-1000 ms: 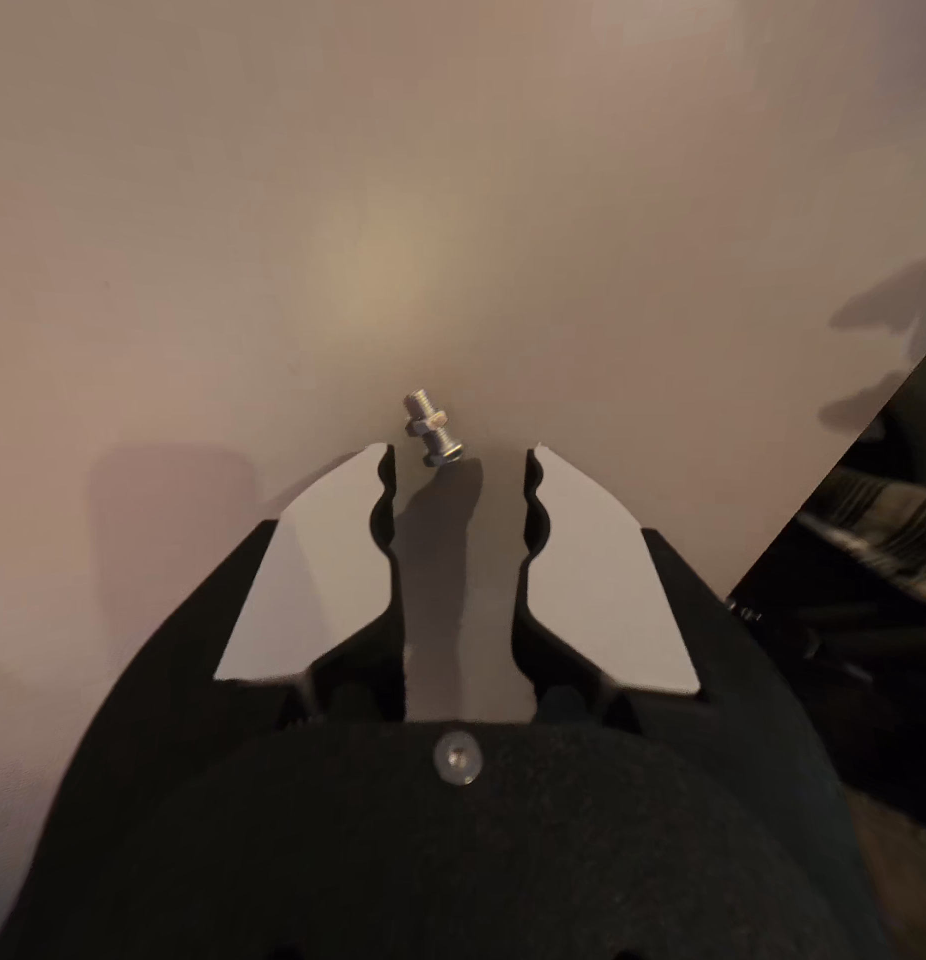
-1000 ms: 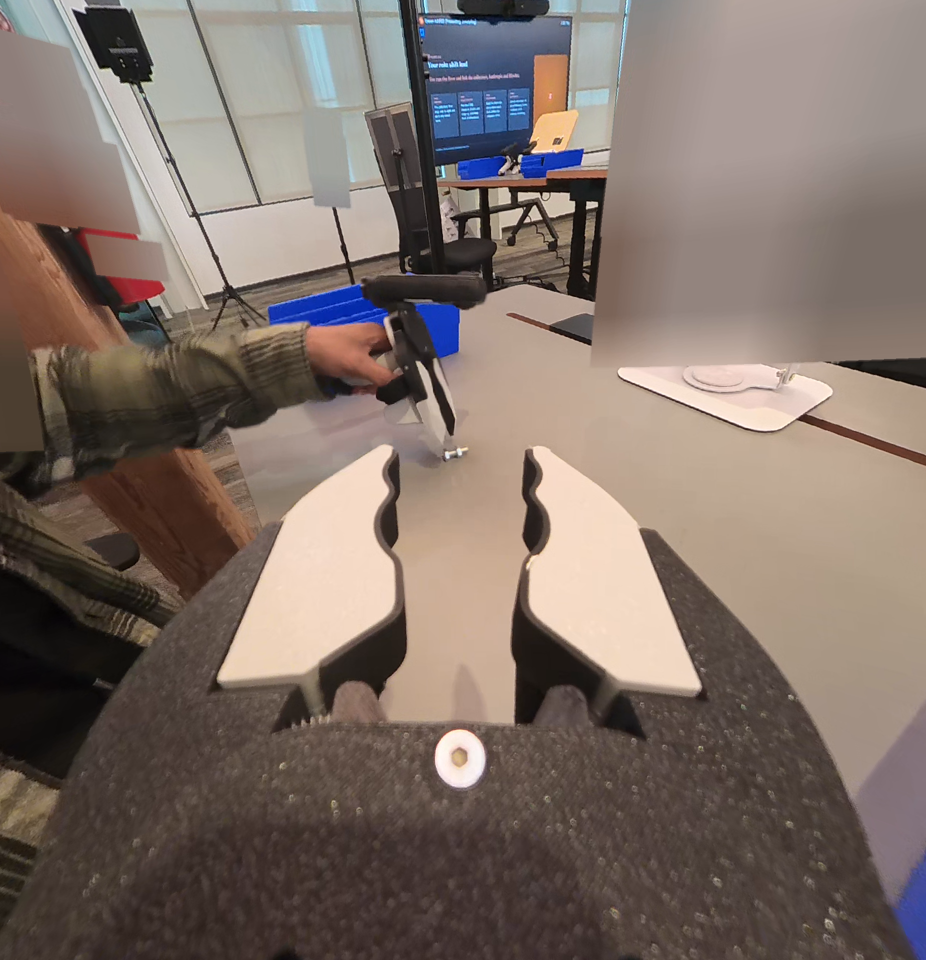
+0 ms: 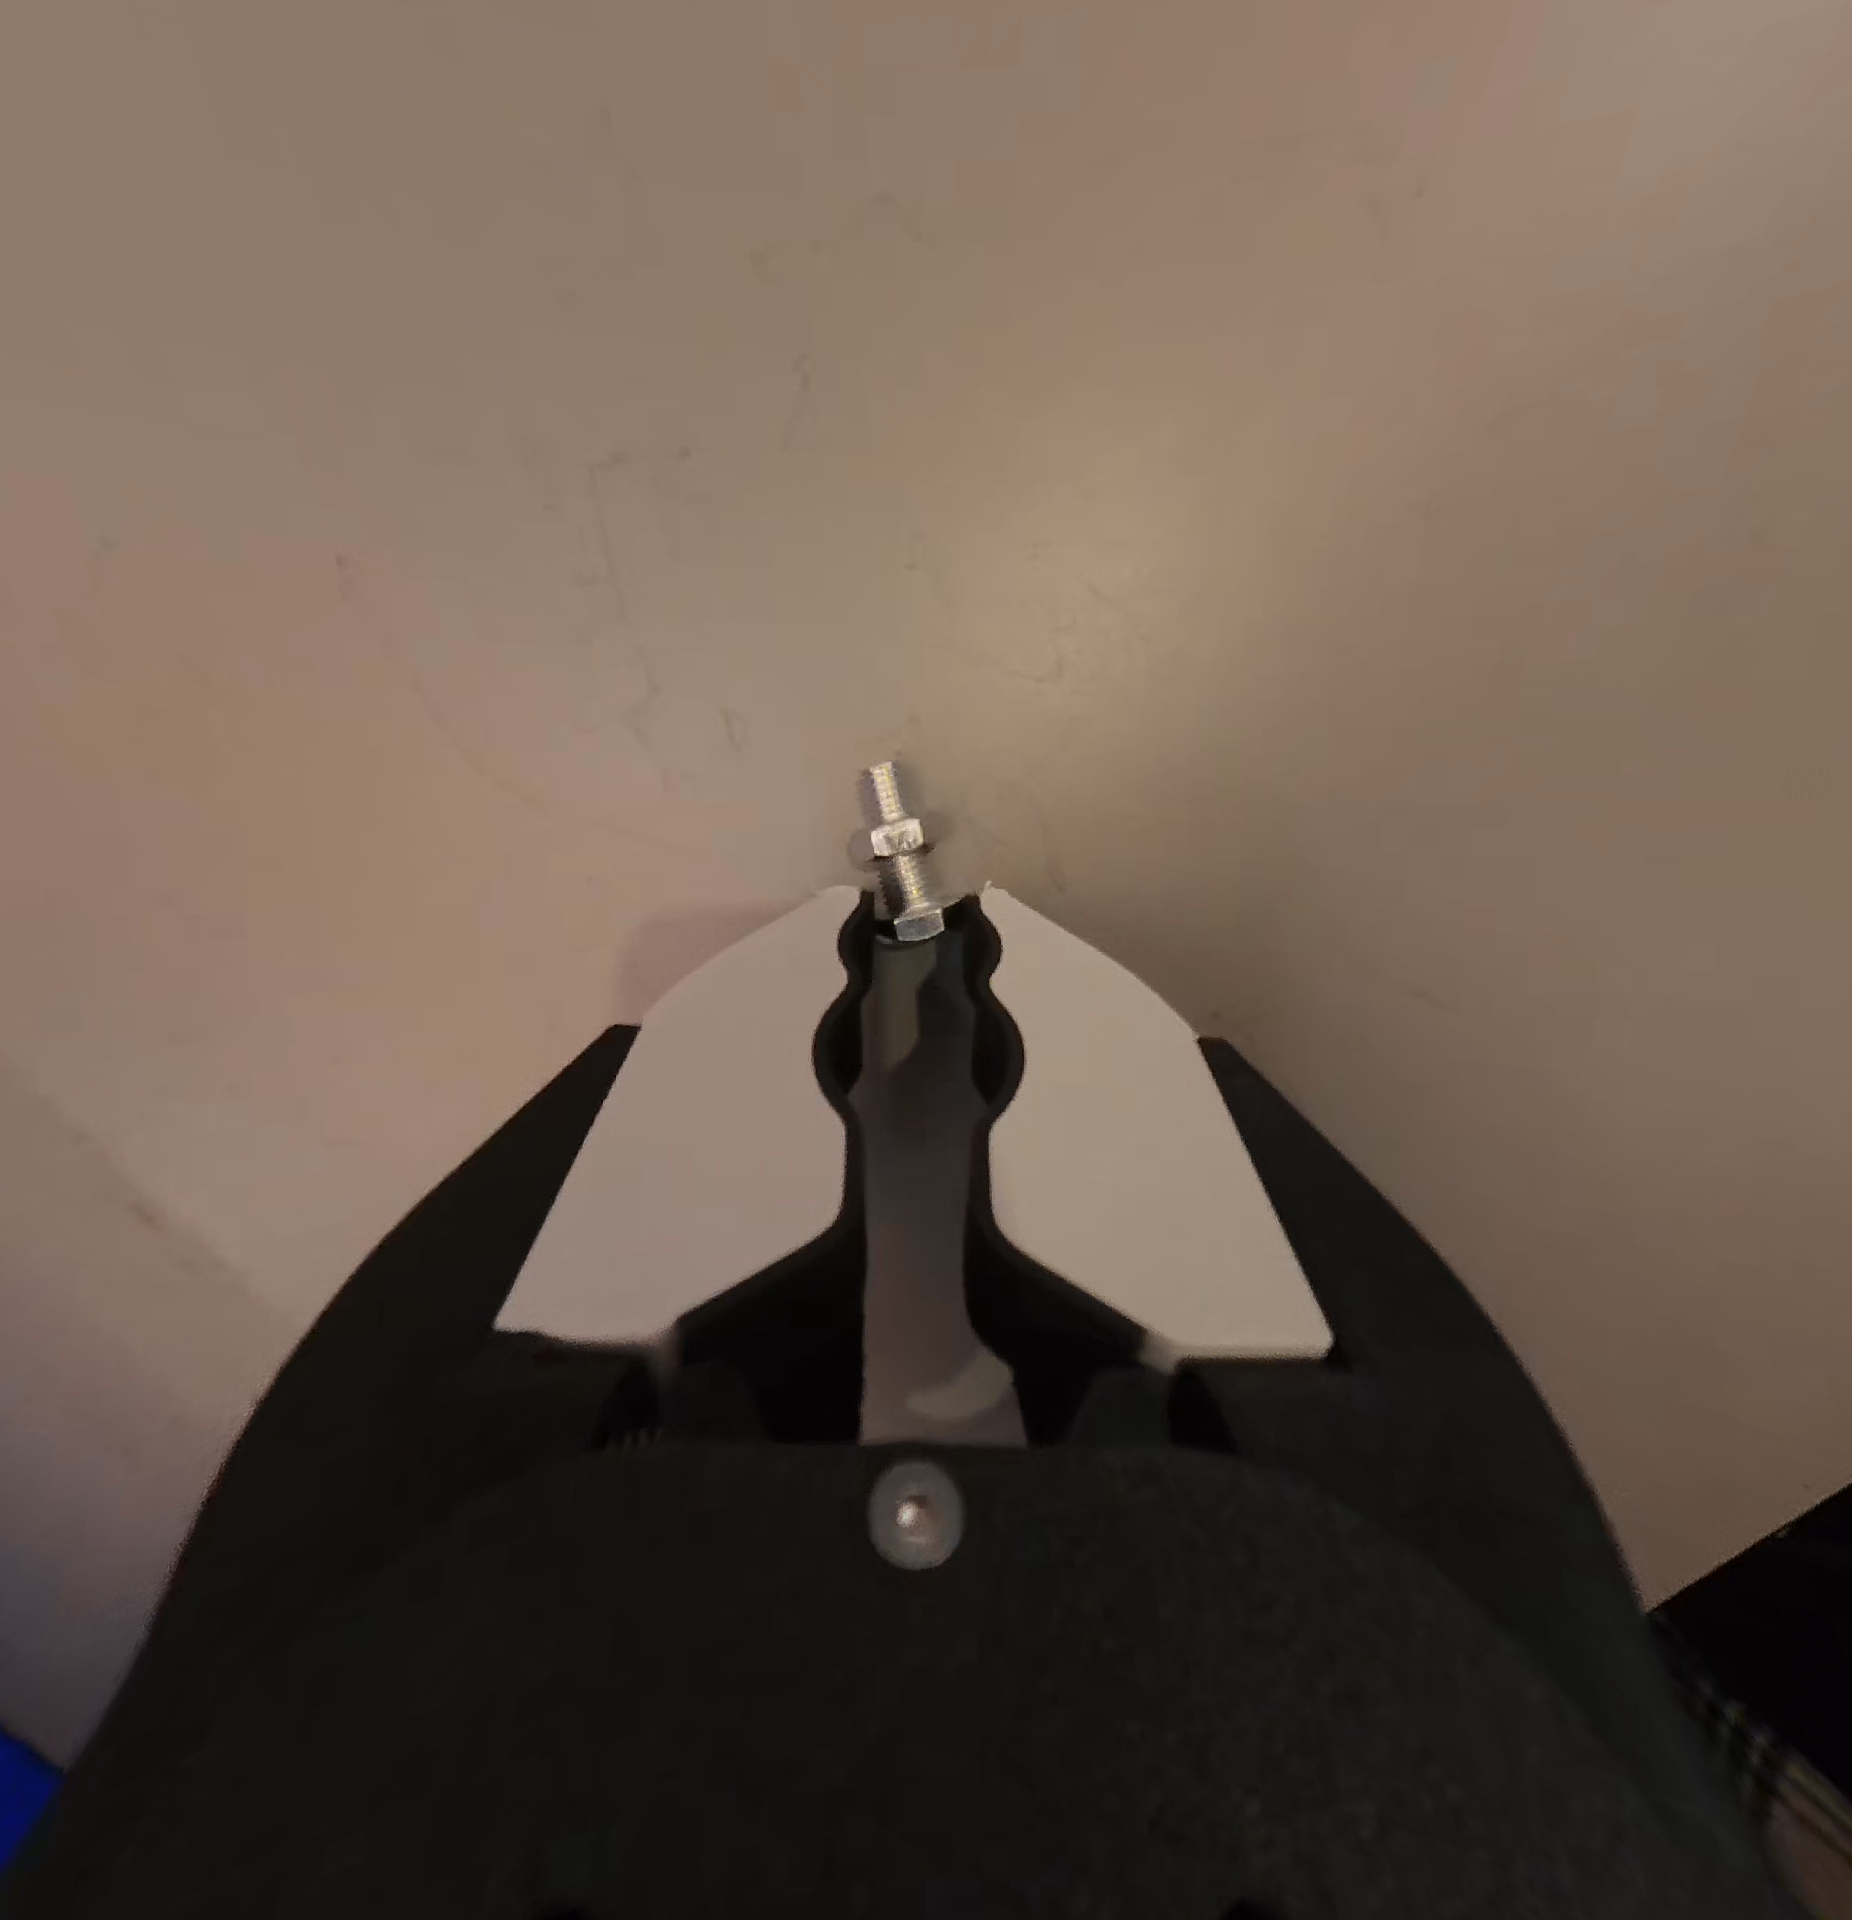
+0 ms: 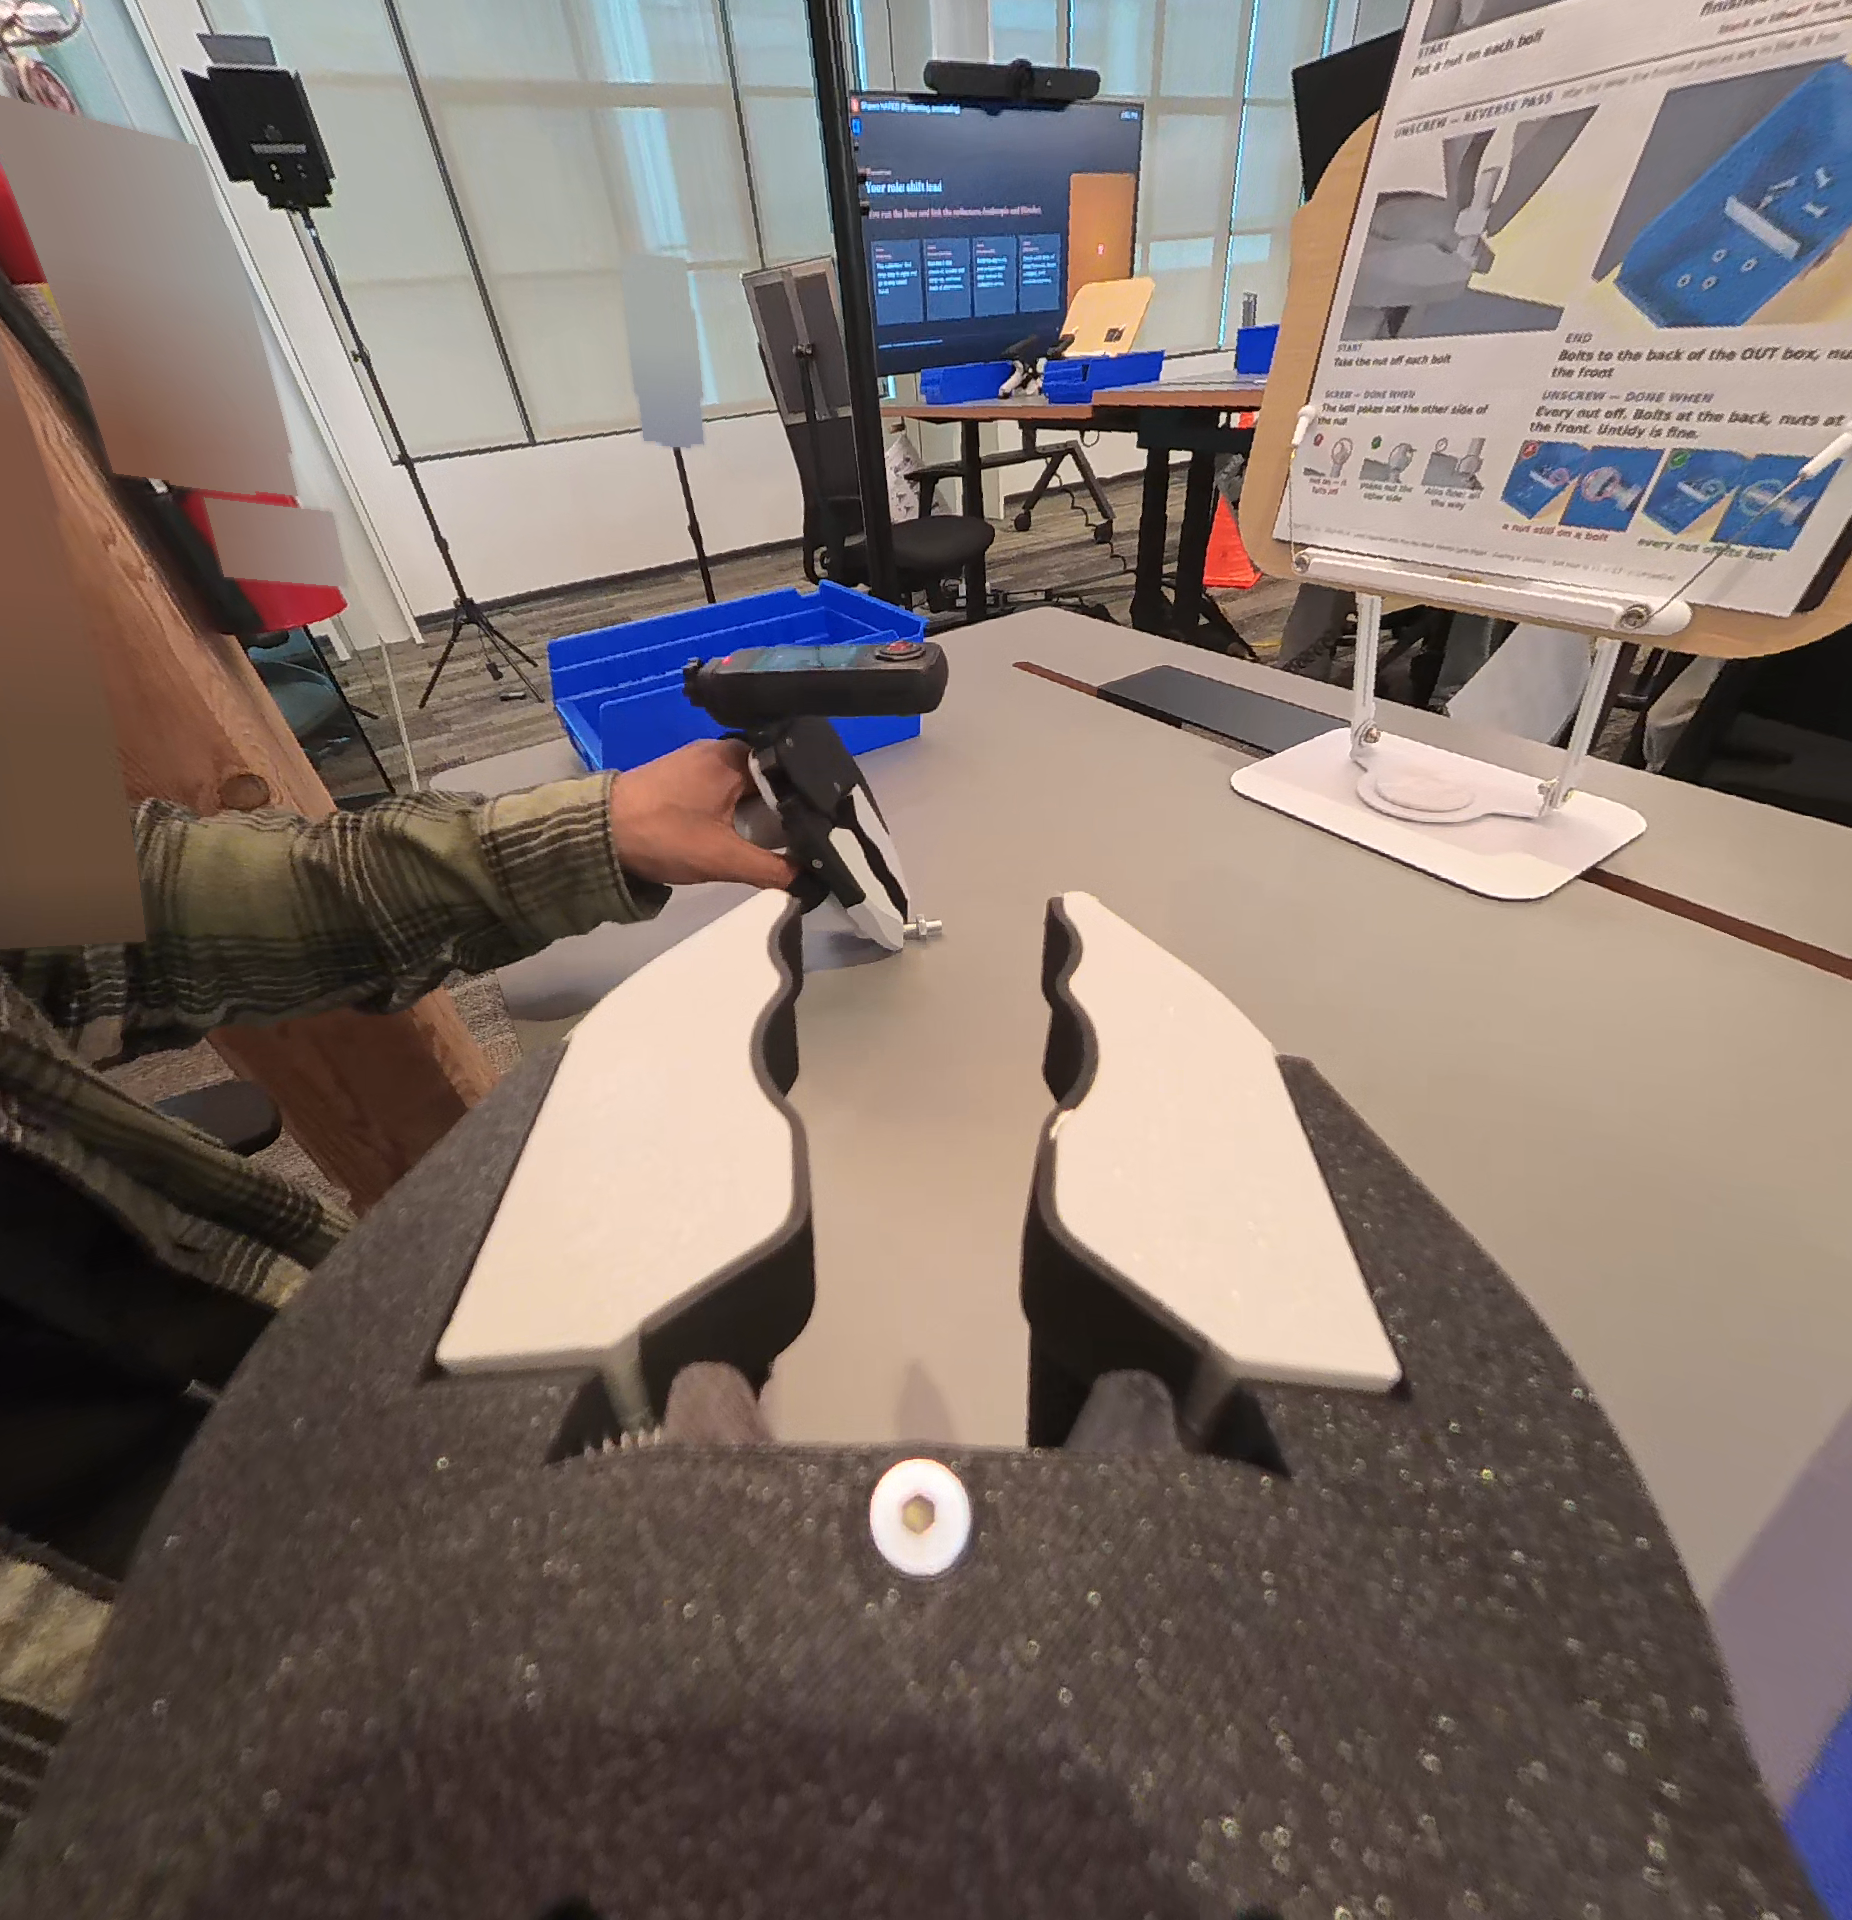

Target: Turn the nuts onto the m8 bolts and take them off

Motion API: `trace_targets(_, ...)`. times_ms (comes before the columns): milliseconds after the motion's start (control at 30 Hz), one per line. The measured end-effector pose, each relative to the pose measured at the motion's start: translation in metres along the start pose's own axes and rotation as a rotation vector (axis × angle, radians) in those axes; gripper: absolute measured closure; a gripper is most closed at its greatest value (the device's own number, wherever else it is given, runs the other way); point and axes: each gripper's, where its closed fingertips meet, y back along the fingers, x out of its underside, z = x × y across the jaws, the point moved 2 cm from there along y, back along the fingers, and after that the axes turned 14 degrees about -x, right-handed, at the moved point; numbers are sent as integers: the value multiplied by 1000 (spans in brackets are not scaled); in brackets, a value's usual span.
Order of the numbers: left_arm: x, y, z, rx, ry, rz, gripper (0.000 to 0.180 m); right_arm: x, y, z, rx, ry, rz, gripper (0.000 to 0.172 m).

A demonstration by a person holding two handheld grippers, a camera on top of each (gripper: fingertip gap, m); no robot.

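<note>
On table (image 4: 1161,810), your left gripper (image 3: 914,902) pinched bolt (image 3: 906,881) head; right gripper (image 4: 917,914) spread, empty. Small, stiff, slippery steel; take nut (image 3: 894,834) by flats.

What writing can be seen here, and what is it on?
Instruction sheet on a wooden stand: printed headings and captions, which I don't copy out.
Dark screen at the back: lines of text, mostly too small, not copied.
Nut on the bolt: a stamped mark, too blurred to read.
</note>
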Motion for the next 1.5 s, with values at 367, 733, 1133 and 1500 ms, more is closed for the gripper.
trace_targets(367, -23, 18, 4, 105, -37, -265, 165, 7, -9, -6, -26, -27, 18, 129)
trace_targets(733, -75, 90, 0, 482, 55, -861, 165, 2, -67, -34, -129, -82, -7, 129)
trace_targets(1133, -115, 148, -22, 908, 156, -1247, 165, -12, -163, -89, -327, -214, -102, 124)
trace_targets(1500, -110, 156, -18, 945, 185, -1316, 165, -11, -204, -80, -476, -277, -127, 130)
